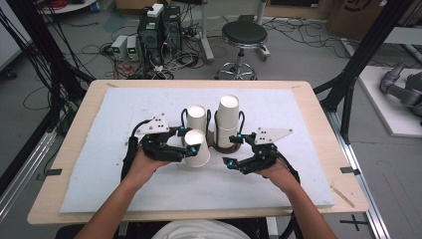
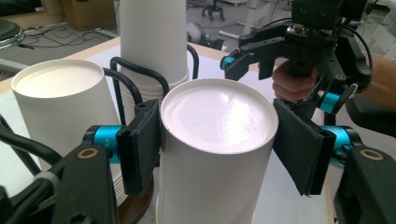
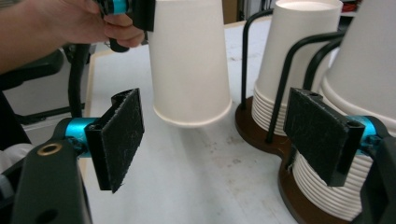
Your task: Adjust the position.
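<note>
Left gripper (image 2: 217,140) is clamped on an upside-down paper cup (image 2: 215,154), its rim cut off below; right gripper (image 3: 224,140) sits apart, empty, half-blocking the cup stacks (image 3: 299,60).

A wooden table (image 1: 318,107) carries a white mat (image 1: 124,164). On the mat stands a brown cup holder (image 1: 217,145) with stacked paper cups (image 1: 228,119).

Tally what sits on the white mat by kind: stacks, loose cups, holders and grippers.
Stacks of upside-down white paper cups: 2 (shorter stack, taller stack)
Single upside-down white cup, held off the mat by the left gripper: 1
Brown cup holder with black wire loops: 1
Grippers, counting the right gripper: 2
Total: 6
</note>
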The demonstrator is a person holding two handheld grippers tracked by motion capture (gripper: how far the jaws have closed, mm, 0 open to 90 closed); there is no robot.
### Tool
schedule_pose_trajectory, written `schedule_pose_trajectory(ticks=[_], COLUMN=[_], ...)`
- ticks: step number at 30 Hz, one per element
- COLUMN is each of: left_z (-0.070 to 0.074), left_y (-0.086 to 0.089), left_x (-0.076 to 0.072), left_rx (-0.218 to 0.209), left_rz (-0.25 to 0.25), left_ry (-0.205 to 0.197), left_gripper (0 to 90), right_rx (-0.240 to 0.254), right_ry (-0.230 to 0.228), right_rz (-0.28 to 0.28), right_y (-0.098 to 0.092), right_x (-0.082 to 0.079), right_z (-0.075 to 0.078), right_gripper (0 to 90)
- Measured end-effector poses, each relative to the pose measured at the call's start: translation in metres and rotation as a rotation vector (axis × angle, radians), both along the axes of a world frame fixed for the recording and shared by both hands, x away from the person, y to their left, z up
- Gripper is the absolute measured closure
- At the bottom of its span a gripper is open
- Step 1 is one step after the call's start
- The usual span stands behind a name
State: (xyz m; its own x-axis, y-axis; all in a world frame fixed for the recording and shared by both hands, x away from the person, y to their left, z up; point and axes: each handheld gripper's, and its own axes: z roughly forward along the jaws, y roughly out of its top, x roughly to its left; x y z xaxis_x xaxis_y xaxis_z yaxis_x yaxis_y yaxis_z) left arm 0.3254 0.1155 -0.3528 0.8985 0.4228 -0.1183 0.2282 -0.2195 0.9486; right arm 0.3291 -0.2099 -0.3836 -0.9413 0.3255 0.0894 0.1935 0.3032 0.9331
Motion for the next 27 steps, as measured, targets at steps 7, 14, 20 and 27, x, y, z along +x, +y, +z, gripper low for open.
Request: schedule_pose_trajectory(ticks=[7, 14, 20, 27], left_z=[-0.002, -0.001, -0.001, -0.001], left_y=[-0.007, -0.014, -0.019, -0.021], left_x=[-0.003, -0.008, -0.011, -0.012], left_rx=[0.003, -0.012, -0.044, -0.059], left_rz=[-0.035, -0.083, -0.122, -0.141], left_ry=[-0.008, -0.031, -0.035, -0.031], left_gripper=[34.8, 34.8, 34.8, 34.8], right_rx=[0.015, 0.007, -0.002, -0.011], right_ry=[0.000, -0.005, -0.018, 0.008], right_rz=[0.027, 0.061, 0.093, 0.116], right_y=[0.009, 0.025, 0.034, 0.041], right_x=[-0.001, -0.002, -0.004, -0.004], right_z=[-0.001, -0.006, -0.009, -0.014], right_gripper=[20.7, 20.7, 20.7, 20.7])
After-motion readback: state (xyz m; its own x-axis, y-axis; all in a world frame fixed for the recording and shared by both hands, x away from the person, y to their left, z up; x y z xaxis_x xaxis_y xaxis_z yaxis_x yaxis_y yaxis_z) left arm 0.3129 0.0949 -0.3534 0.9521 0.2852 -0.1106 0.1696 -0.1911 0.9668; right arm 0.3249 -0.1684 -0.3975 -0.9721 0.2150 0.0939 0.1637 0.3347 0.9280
